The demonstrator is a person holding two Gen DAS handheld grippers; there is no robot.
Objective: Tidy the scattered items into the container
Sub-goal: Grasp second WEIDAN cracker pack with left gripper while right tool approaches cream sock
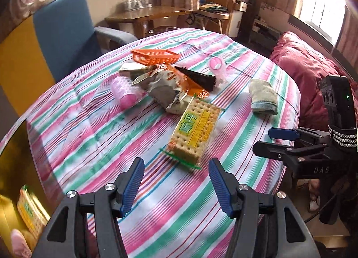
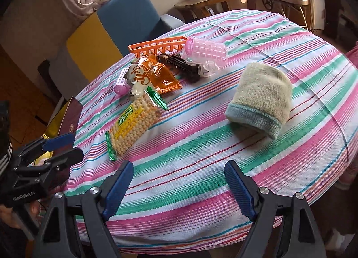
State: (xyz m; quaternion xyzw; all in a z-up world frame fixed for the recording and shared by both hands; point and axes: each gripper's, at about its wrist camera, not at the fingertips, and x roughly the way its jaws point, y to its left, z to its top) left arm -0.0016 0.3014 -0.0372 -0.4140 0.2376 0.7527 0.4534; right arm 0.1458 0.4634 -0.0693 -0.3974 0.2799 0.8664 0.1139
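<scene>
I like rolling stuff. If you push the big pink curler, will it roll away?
Probably: the curler is a round tube lying on its side. It looks hollow plastic, so likely light. The comb touching it and the soft cloth might slow it.

Daylight is flooding my two fisheye views, bright but uneven.

Windows [image 1: 322, 9] at the far wall and to one side are blowing out to pure white, with a pink flare fringing the top corner of my left view. The striped cloth [image 1: 156, 137] is catching soft, even light, and things on it are casting only faint shadows. A gold surface [image 1: 20, 155] at the left edge is mirroring the scene in a dim glare. Both lenses are bending the worktop into a dome and darkening toward the corners. Slight motion blur is smearing the stripes near the rim [image 2: 324, 61], while the centre is staying fairly sharp.
</scene>
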